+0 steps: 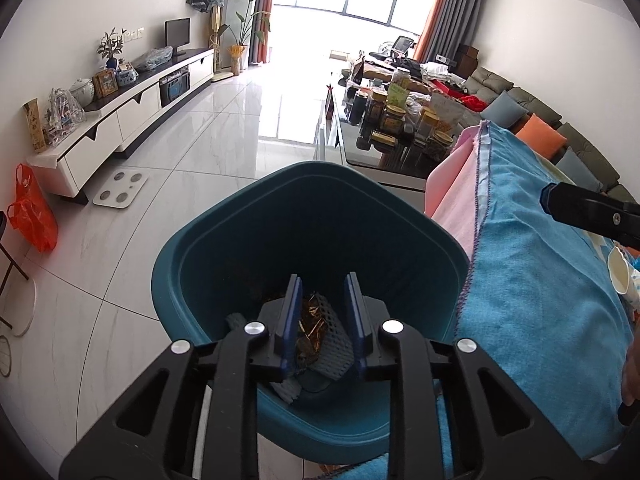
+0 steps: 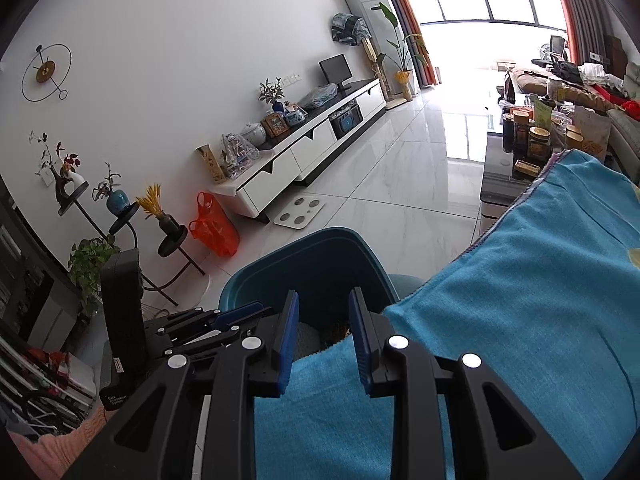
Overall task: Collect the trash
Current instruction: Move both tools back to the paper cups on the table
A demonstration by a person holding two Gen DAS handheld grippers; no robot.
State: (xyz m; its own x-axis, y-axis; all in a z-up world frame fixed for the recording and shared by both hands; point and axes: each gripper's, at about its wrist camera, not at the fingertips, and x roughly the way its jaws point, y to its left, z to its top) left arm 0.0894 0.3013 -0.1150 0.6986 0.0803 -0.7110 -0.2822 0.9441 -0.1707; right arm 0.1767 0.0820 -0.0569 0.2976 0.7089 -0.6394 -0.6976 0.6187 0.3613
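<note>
A teal trash bin stands on the floor by the table edge. My left gripper hangs open over its mouth, nothing between the fingers. Inside the bin lie a gold foil wrapper and grey foam netting. My right gripper is open and empty above the blue cloth, pointing toward the bin. The left gripper shows in the right wrist view at left. A white paper cup lies on the cloth at the right edge.
The blue cloth covers the table over a pink one. Jars crowd a dark coffee table. A white TV cabinet, a scale and an orange bag are to the left.
</note>
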